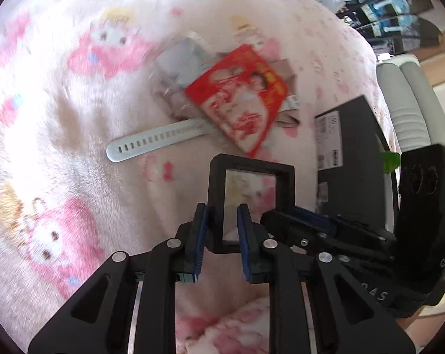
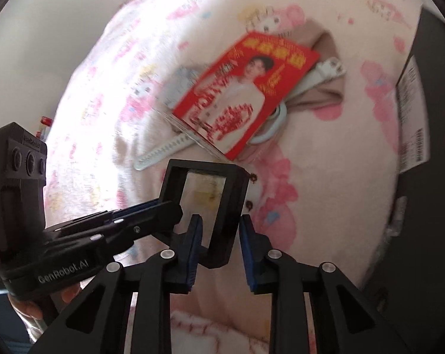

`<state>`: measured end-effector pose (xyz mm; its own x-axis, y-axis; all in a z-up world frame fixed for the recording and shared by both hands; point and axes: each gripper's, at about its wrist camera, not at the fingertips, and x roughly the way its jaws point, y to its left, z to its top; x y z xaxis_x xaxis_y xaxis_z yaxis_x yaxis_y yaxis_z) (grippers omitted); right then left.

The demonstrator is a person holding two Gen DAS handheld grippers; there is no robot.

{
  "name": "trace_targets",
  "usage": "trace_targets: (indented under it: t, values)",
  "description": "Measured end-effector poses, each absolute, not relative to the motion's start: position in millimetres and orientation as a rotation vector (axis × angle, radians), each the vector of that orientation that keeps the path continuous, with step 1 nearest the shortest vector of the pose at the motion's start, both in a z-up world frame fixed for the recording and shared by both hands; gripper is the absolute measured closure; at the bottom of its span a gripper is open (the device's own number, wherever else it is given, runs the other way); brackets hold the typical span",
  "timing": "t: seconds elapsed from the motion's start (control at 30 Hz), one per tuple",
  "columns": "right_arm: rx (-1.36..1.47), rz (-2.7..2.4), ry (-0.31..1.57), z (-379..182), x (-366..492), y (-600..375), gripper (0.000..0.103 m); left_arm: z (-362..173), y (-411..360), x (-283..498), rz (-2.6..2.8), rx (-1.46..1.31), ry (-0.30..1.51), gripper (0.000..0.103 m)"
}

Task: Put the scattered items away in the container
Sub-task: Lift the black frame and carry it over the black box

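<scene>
both grippers are on the same item: a small black square frame case (image 1: 250, 203) with a clear window, held above the pink cartoon-print blanket (image 1: 54, 112). left gripper (image 1: 222, 227) has its blue pads (image 1: 199, 236) on either side of the case's left rail and lower edge, jaws narrowed down onto it. right gripper (image 2: 221, 237) sits with the case's lower right corner between its pads (image 2: 193, 244); left pad is touching the case, right pad (image 2: 247, 244) looks just off the edge, so i cannot tell if it's actually clamped or only partly closed around it. in the left view the right gripper's fingers come in from the right and meet the case's right side; in the right view the left gripper's fingers (image 2: 151, 215) reach the case's left side. behind the case on the blanket: a red printed card (image 2: 237, 94) with a person's portrait, lying on top of a white perforated watch strap (image 1: 154, 140) and a beige pouch (image 2: 320, 67), with a greyish packet (image 1: 181, 59) just beside, blurred. black box (image 1: 355, 135) with a white barcode label lies to the right of the pile, well apart from the case. motion blur on most of the background
</scene>
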<state>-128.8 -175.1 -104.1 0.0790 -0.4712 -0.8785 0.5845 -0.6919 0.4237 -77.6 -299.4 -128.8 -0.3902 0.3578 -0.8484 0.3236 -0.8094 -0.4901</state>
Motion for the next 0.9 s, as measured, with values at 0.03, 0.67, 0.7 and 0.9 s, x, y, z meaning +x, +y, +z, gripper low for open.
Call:
trace_targets:
  t: [0.03,0.67,0.7,0.9]
  values:
    - [1.562,-1.727,0.107,-96,-127,-171,0.081,-119,-295,-75,2.436,-1.705,-0.942,0.085]
    - [1.319,-2.080,0.057,3,-170,58,0.081,-43,-60,-157,2.273,-1.489,-0.574,0.085]
    - [1.345,-2.074,0.046,-4,-180,70,0.081,-49,-47,-164,2.268,-1.527,-0.544,0.085]
    - [1.529,-1.949,-0.109,-65,-215,93,0.081,-84,-22,-181,2.241,-1.729,-0.460,0.083]
